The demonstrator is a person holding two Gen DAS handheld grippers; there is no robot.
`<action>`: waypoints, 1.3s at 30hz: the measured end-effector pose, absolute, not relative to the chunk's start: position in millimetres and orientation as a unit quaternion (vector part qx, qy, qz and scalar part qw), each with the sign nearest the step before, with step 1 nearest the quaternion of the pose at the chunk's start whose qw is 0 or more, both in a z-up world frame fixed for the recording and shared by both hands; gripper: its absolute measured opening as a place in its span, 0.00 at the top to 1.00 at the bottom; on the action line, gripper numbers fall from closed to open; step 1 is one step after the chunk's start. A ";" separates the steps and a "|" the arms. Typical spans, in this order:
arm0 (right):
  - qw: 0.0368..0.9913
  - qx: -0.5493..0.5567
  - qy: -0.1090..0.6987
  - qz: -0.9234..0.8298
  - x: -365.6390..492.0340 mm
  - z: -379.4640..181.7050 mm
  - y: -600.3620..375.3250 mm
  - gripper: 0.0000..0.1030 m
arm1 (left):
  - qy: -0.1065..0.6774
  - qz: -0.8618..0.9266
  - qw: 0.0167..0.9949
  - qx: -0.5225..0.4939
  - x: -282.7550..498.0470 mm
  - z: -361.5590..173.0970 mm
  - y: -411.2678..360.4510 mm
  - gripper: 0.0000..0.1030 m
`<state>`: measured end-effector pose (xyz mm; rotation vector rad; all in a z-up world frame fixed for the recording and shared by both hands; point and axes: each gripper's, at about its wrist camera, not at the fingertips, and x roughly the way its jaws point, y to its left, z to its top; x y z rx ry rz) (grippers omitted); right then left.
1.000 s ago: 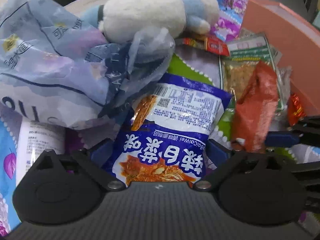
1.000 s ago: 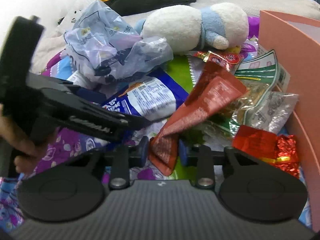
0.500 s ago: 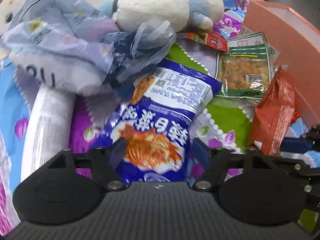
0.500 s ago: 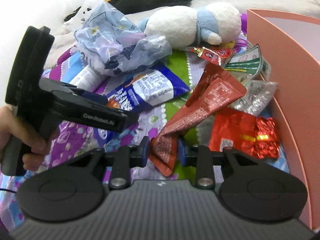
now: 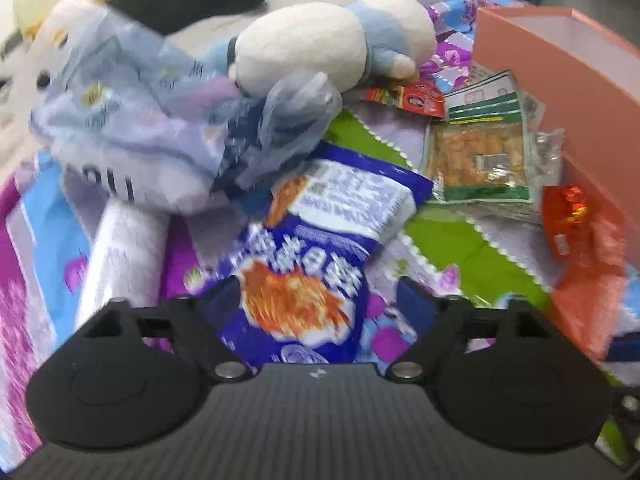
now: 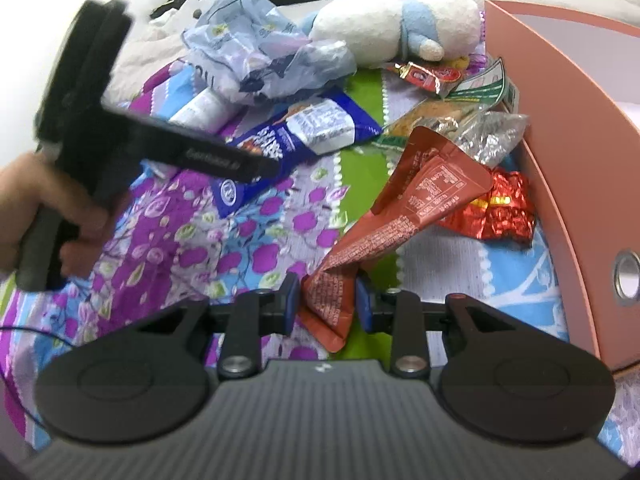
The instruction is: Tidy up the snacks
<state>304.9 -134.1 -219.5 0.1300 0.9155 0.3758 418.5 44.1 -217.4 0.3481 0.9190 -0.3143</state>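
Right gripper is clamped on the bottom corner of an orange-red snack pouch, and the rest of the pouch fans up and away ahead of the fingers. The pink box sits just off to its right, so I'd guess the pouch goes in there. With only a corner pinched the pouch will flop, so swing it over the box wall slowly and let go only once it's fully past the rim. There's a red foil packet lying just beyond the pouch against the box wall, so try not to drag it along.

Left gripper has its jaws opening, with the blue noodle packet between them but neither pad pressing it, as far as the blurry view shows. For a good grab I'd centre on the packet's near end before closing. The clear-and-green snack bag waits ahead and to the right.
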 end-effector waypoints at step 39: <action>0.864 0.060 0.453 0.214 284.0 -213.0 -151.3 0.68 | 0.483 -0.103 0.866 0.076 396.6 -220.6 44.2 0.41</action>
